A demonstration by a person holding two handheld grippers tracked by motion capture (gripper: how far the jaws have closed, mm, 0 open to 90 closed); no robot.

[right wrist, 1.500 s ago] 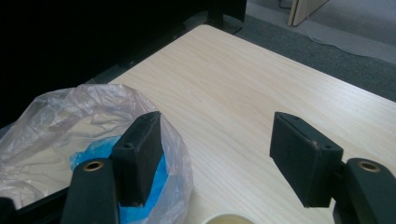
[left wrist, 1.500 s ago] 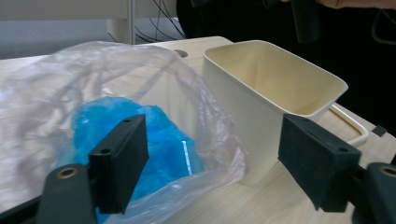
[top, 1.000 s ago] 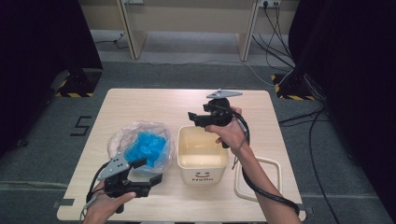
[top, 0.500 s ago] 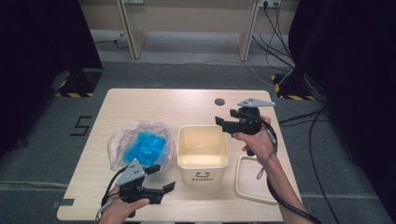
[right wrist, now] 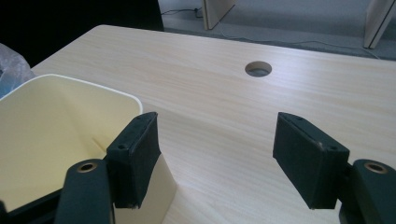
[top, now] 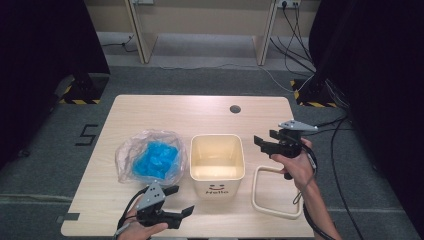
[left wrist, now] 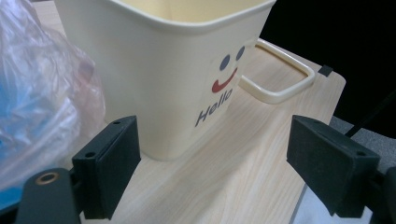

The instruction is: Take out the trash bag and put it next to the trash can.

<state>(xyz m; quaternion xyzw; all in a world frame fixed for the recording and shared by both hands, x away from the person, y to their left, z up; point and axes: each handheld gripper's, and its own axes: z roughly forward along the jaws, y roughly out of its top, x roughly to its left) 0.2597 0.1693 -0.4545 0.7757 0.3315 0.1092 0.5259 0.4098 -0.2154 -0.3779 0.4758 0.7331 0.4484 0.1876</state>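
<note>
Now both grippers, left (top: pixel 179 202) and right (top: pixel 264 139), flank the bin (top: pixel 217 159), jaws wide, empty.

Soft, even overhead light brightens the table (top: pixel 165 112) while the room's sides sink into black, shadows stay faint, the plastic bag (top: pixel 150 157) shows mild glare, and both gripper views turn soft and out of focus close to the lens.

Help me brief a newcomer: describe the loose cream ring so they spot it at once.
On the wooden table, look right of the cream bin with the smiley and "Hello". The ring lies flat near the front edge: a rounded-square hoop, open in the middle, unlike the solid bin or the crinkly bag.
</note>
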